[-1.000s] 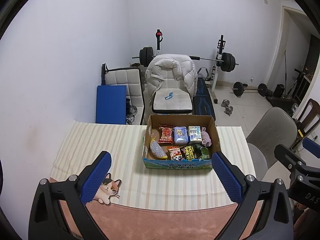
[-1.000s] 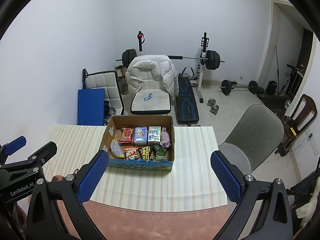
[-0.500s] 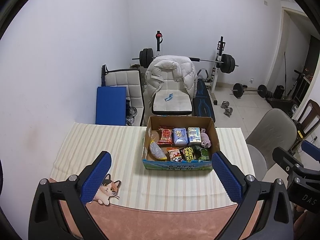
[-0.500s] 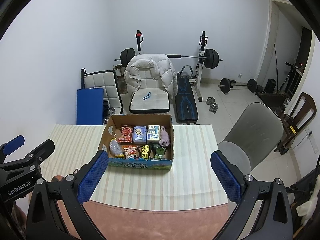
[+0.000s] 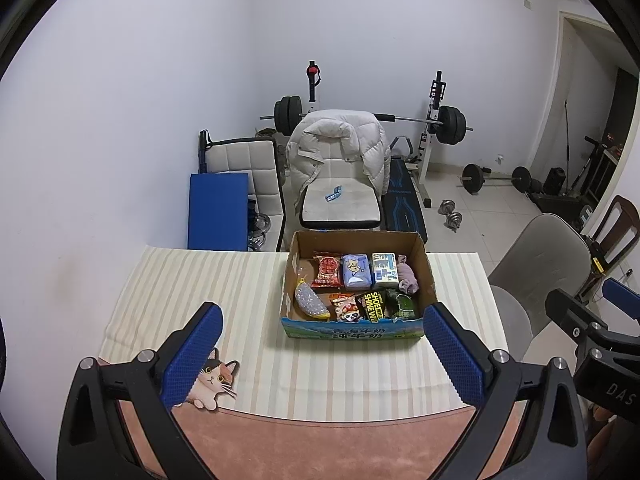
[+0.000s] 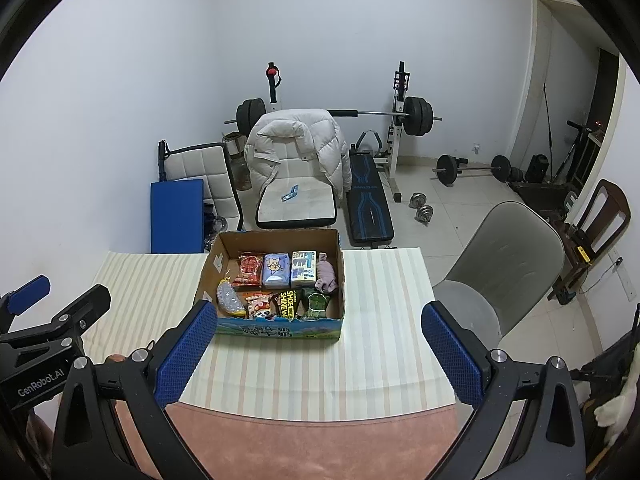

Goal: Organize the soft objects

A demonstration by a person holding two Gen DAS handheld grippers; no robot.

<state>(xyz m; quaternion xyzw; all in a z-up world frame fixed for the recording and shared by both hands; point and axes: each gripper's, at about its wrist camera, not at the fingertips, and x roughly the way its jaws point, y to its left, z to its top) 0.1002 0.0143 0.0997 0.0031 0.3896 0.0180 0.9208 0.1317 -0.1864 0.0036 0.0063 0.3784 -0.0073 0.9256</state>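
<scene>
Both views barely shifted since a second ago. Left view: my left gripper wide open, empty, hovering short of brown cardboard box holding soft packets. Right view: right gripper equally open, empty, squared on box for access.

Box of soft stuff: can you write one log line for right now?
left gripper: open, empty | right gripper: open, empty | cardboard box: on striped cloth, packed, untouched
</scene>
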